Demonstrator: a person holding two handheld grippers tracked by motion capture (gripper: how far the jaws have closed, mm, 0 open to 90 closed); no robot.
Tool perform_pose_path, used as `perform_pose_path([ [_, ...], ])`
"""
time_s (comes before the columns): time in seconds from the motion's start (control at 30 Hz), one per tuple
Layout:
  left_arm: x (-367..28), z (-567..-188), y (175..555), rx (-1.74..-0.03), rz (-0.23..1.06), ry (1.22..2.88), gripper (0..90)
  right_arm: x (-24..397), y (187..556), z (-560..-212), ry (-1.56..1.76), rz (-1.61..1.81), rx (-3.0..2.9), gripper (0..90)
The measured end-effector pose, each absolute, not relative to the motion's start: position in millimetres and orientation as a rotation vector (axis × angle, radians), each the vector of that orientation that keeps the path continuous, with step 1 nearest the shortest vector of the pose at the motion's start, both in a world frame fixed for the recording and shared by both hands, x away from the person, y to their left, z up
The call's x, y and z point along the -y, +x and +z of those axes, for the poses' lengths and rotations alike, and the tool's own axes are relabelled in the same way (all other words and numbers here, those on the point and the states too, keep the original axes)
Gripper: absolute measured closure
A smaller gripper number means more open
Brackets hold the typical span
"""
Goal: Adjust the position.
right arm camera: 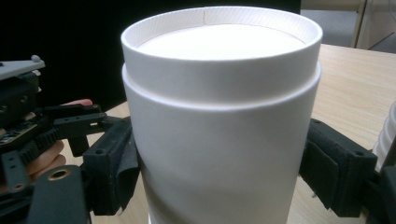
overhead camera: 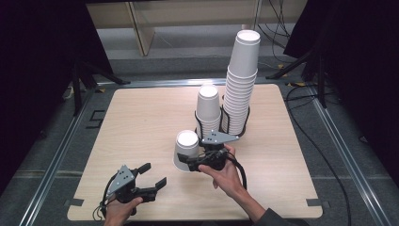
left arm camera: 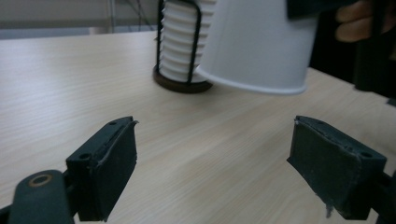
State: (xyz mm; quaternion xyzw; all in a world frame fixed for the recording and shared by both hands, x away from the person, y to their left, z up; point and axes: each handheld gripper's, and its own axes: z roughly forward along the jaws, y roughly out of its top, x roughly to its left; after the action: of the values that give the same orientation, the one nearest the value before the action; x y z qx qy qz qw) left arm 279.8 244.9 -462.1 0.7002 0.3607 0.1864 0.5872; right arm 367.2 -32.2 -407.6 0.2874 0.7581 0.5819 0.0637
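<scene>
Lab: black curtains [overhead camera: 28, 56], railed floor [overhead camera: 56, 155], loose cables [overhead camera: 324, 155]

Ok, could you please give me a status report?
Left gripper open, empty. Right gripper shut on inverted paper cup, off the table. Cup rack close behind.

The cup [overhead camera: 187, 149] I'm working with is a plain white paper one, turned upside down so its flat recessed base faces up and its wide rolled mouth points down. It's tilted a little, and in the left gripper view its rim [left arm camera: 254, 86] hangs clear above the wooden surface [overhead camera: 141, 122]. It sits near the middle, just in front of the shorter stack of cups [overhead camera: 208, 110] in the wire holder.
</scene>
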Motion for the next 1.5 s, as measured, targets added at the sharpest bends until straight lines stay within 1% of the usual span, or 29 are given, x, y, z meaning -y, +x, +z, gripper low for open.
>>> perform_pose_path([
  [0.07, -241, -461, 280, -0.795, 0.436, 1.601, 14.3, 32, 367, -408, 0.866, 1.74, -2.303, 20.6],
  [0.17, -239, -458, 278, -0.764, 0.462, 1.627, 14.3, 28, 365, -409, 0.869, 1.761, -2.323, 20.6],
  [0.6, -224, -463, 287, -0.75, 0.46, 1.651, 14.3, 13, 356, -413, 0.816, 1.783, -2.346, 20.6],
  [0.73, -219, -465, 290, -0.737, 0.452, 1.635, 14.3, 10, 354, -413, 0.815, 1.782, -2.353, 20.6],
  [0.8, -219, -465, 289, -0.74, 0.45, 1.659, 14.0, 8, 353, -414, 0.812, 1.801, -2.357, 20.6],
  [1.13, -213, -467, 294, -0.742, 0.456, 1.656, 3.6, -1, 346, -416, 0.795, 1.82, -2.404, 20.7],
  [1.3, -211, -469, 296, -0.729, 0.449, 1.639, 1.8, -4, 344, -416, 0.759, 1.82, -2.394, 20.7],
  [1.5, -211, -469, 297, -0.733, 0.453, 1.658, 0.0, -5, 342, -416, 0.769, 1.832, -2.412, 20.7],
])
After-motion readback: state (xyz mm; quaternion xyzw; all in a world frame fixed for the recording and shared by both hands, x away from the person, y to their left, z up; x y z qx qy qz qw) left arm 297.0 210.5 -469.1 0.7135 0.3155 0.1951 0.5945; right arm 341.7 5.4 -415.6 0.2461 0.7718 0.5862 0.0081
